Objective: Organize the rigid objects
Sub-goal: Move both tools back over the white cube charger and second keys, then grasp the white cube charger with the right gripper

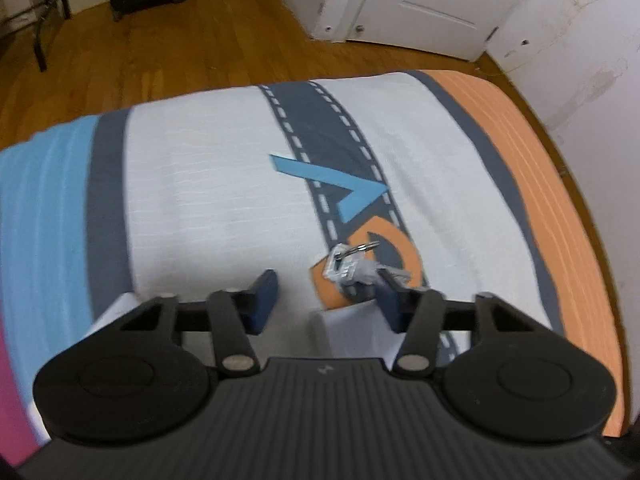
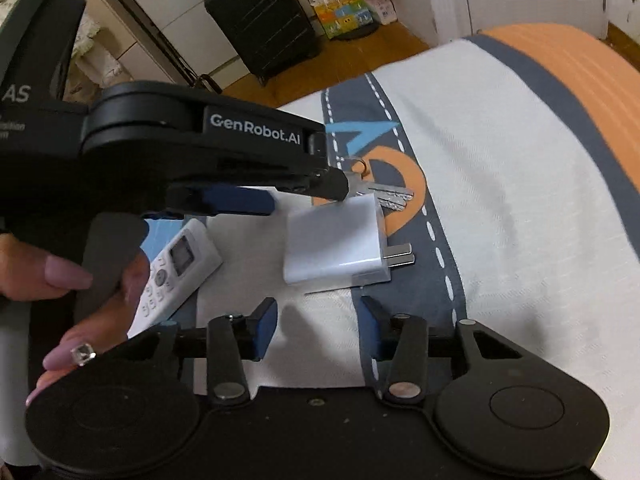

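A bunch of silver keys [image 1: 352,266] on a ring lies on the patterned bedspread [image 1: 208,200], just ahead of my left gripper's right finger. My left gripper [image 1: 326,294] is open and empty, low over a white charger block [image 1: 352,330]. In the right wrist view the keys [image 2: 386,192] lie past the white charger [image 2: 336,246], whose plug prongs point right. A white remote control [image 2: 172,270] lies to the charger's left. The left gripper [image 2: 308,196] hangs over the charger's far edge. My right gripper [image 2: 318,326] is open and empty, just short of the charger.
The bed ends at its far edge, with wood floor [image 1: 160,52] beyond. A black suitcase [image 2: 264,20] and a colourful box [image 2: 344,16] stand by the wall. White doors [image 1: 420,12] stand at the far right. An orange band [image 1: 560,220] runs along the bed's right side.
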`<action>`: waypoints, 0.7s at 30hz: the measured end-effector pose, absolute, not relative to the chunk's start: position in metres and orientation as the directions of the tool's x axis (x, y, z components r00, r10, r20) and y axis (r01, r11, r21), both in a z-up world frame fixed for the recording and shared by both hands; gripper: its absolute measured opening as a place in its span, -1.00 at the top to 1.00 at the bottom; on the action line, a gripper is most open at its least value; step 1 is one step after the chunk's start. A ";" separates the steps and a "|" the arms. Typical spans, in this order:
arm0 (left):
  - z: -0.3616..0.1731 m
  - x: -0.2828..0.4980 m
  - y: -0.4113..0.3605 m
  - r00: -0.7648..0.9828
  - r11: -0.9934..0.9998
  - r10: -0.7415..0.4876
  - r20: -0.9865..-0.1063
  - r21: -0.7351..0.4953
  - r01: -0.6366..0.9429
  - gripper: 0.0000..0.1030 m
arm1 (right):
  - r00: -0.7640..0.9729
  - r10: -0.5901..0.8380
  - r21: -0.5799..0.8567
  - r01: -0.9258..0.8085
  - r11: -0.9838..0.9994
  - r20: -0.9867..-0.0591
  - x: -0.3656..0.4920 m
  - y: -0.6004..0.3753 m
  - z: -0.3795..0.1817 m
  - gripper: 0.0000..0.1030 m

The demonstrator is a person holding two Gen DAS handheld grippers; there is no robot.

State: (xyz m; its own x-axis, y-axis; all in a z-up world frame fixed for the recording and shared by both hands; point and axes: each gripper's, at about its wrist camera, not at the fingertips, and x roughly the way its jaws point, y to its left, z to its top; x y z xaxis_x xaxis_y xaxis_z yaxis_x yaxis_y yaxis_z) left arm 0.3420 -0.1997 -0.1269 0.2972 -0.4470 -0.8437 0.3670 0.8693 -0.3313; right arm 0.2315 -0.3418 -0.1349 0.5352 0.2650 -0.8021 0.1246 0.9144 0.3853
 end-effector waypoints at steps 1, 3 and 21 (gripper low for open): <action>-0.128 0.342 -0.199 0.283 0.858 -0.468 -0.837 -0.353 0.373 0.32 | 0.541 0.273 0.399 0.128 0.908 -0.795 0.232 -0.345 -0.136 0.07; -0.128 0.341 -0.196 0.260 0.845 -0.493 -0.830 -0.387 0.369 0.39 | 0.544 0.295 0.433 0.143 0.890 -0.785 0.233 -0.351 -0.137 0.07; -0.123 0.316 -0.179 0.080 0.814 -0.562 -0.823 -0.533 0.231 0.33 | 0.475 0.272 0.412 0.220 0.884 -0.837 0.215 -0.355 -0.130 -0.25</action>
